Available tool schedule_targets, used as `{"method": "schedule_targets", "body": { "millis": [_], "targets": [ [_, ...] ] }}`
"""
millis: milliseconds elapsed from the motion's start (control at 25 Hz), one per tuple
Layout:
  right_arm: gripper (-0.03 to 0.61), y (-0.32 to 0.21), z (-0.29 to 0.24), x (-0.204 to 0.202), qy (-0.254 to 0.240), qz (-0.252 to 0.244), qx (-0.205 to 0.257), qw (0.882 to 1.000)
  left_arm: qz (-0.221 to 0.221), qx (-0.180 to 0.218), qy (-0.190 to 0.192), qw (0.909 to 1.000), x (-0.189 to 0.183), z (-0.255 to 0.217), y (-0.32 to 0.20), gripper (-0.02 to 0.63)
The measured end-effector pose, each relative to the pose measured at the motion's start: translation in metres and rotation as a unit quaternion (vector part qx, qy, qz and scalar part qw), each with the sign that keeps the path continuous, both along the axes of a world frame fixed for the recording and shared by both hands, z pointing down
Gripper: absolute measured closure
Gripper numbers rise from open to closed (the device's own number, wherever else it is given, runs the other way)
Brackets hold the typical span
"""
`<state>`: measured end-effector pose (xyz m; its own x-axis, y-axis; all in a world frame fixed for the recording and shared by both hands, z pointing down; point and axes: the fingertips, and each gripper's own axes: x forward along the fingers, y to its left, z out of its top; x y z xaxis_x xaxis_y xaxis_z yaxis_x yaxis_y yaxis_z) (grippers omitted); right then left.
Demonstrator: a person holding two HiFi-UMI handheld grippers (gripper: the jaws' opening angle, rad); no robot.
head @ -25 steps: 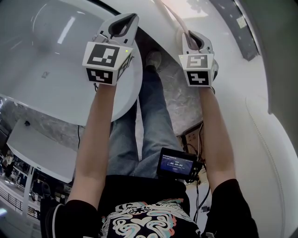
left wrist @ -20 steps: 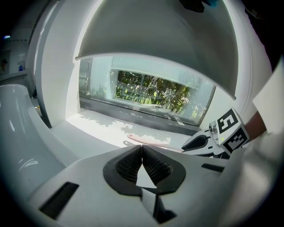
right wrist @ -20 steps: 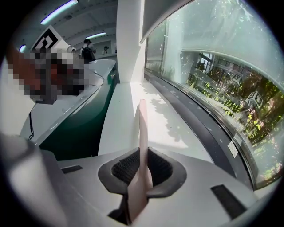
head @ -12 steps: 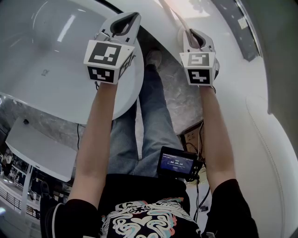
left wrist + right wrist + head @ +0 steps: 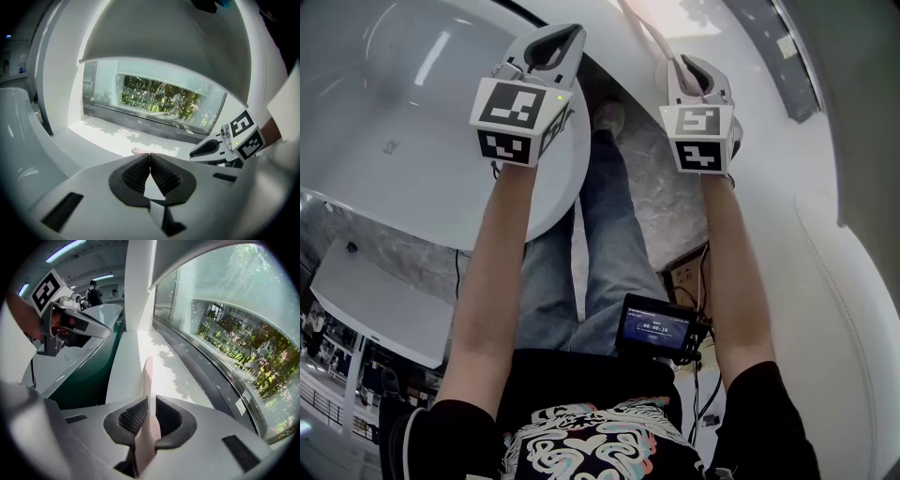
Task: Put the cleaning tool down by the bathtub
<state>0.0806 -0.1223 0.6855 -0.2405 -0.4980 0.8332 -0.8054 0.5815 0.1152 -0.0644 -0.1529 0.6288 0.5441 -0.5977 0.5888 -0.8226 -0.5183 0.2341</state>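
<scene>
My right gripper (image 5: 149, 405) is clamped on the tool (image 5: 148, 376), a slim, flat, pale pink handle. It points straight out from the jaws, over the white ledge (image 5: 133, 357) just right of the tub (image 5: 412, 122), which is white with a smooth rim.

No text is reading legibly. Waist-mounted screen (image 5: 656, 330) is displaying digits too small to make out; sticker (image 5: 239, 404) by the window is showing only blur.
</scene>
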Motion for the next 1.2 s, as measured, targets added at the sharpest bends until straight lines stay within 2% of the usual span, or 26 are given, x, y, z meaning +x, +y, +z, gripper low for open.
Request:
{"method": "schedule_targets", "body": {
  "millis": [440, 640, 760, 1200],
  "targets": [
    [0.528, -0.008, -0.018, 0.004, -0.002, 0.001, 0.027, 1.000, -0.002, 0.008, -0.001, 1.0000, -0.003, -0.008, -0.005, 0.597],
    [0.551, -0.005, -0.029, 0.003, -0.032, 0.012, 0.020, 0.999, 0.004, 0.015, 0.001, 0.9999, 0.001, -0.018, -0.007, 0.597],
    [0.551, 0.000, -0.035, 0.003, -0.032, 0.014, 0.017, 0.999, 0.004, 0.018, 0.003, 0.9998, 0.001, -0.023, -0.006, 0.597],
    [0.551, 0.005, -0.072, 0.013, -0.050, 0.033, 0.037, 0.998, 0.008, 0.044, -0.011, 0.9990, 0.000, -0.061, -0.004, 0.597]
  ]
}}
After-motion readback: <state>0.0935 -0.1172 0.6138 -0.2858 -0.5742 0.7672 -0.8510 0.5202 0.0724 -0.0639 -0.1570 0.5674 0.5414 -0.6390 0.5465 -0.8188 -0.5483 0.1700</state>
